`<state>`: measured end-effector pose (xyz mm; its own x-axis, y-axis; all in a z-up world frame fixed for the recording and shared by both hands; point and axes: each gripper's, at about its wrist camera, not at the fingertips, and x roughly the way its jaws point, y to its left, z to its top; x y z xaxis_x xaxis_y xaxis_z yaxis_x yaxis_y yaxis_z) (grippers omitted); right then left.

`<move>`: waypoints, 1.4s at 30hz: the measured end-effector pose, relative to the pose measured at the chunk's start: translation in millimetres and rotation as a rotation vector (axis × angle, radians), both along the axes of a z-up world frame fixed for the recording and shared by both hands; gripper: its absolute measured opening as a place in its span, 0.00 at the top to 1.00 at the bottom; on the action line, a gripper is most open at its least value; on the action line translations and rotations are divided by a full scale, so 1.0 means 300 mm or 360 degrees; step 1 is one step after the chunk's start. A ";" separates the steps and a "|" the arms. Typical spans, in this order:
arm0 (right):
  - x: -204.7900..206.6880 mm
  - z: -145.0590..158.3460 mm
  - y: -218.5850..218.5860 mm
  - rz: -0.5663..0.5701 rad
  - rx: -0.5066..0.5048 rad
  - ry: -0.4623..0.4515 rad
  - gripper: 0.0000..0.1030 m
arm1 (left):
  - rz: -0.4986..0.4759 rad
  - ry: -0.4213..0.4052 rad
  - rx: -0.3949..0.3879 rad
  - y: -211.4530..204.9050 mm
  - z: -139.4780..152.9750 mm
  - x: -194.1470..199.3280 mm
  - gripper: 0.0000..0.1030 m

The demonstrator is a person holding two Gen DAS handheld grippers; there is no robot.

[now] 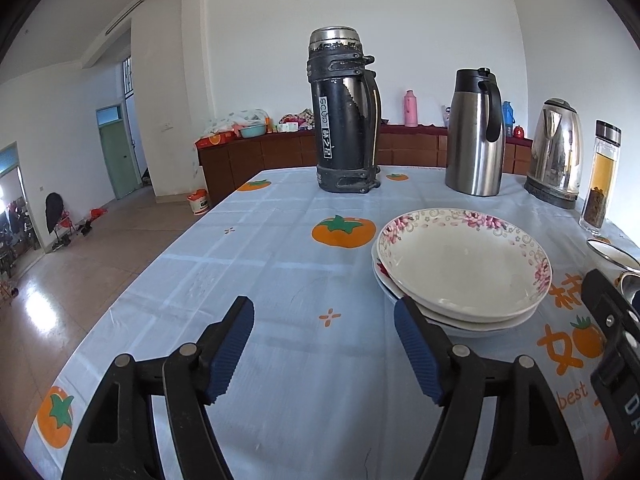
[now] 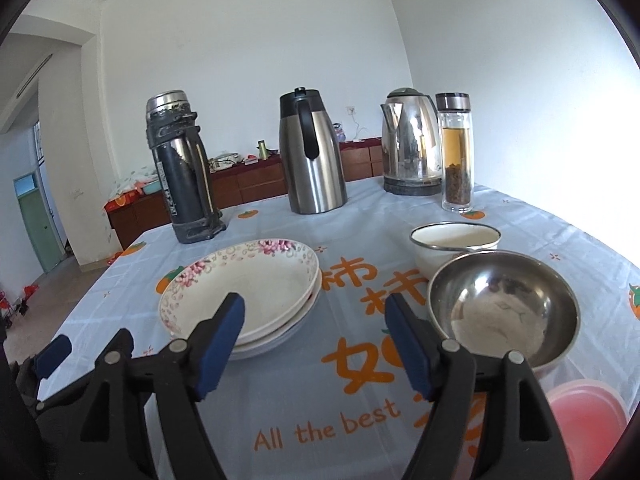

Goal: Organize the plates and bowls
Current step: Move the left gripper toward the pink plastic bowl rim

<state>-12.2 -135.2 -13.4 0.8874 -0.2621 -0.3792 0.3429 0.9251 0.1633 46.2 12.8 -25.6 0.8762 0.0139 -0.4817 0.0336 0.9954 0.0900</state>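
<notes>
A stack of shallow white plates, the top one with a pink flower rim [image 1: 464,268] [image 2: 244,288], sits on the tablecloth. A steel bowl [image 2: 504,308] stands to its right, with a white enamel bowl [image 2: 456,240] behind it and a pink plastic bowl [image 2: 584,412] at the lower right. My left gripper [image 1: 324,348] is open and empty, just left of the plate stack. My right gripper [image 2: 314,344] is open and empty, above the cloth between the plates and the steel bowl. The right gripper's body shows at the right edge of the left wrist view [image 1: 612,344].
At the back of the table stand a black thermos [image 1: 344,112] [image 2: 184,168], a steel carafe [image 1: 476,132] [image 2: 312,152], a steel kettle [image 1: 556,152] [image 2: 412,144] and a glass tea bottle [image 1: 600,176] [image 2: 456,152]. The table's left edge [image 1: 120,292] drops to the floor.
</notes>
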 end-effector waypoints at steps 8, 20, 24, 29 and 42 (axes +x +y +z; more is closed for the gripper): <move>-0.084 0.019 0.054 0.0040 -0.0128 -0.0087 0.19 | -0.0003 -0.0017 -0.0002 0.003 0.003 -0.050 0.21; -0.166 0.037 0.097 0.0058 -0.0241 -0.0177 0.09 | -0.0042 -0.0063 -0.0006 0.001 0.012 -0.115 0.20; -0.178 0.037 0.098 0.0060 -0.0247 -0.0184 0.08 | -0.0049 -0.0077 -0.0006 0.000 0.016 -0.127 0.17; -0.201 0.041 0.099 0.0053 -0.0259 -0.0205 0.07 | -0.0052 -0.0081 -0.0019 0.003 0.018 -0.135 0.17; -0.247 0.057 0.097 0.0043 -0.0253 -0.0239 0.06 | -0.0078 -0.0097 -0.0040 0.002 0.021 -0.176 0.17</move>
<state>-86.2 -106.2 3.8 0.9384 -0.2833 -0.1980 0.3005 0.9518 0.0621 -6.6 13.3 -19.2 0.9034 -0.0414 -0.4268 0.0778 0.9946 0.0682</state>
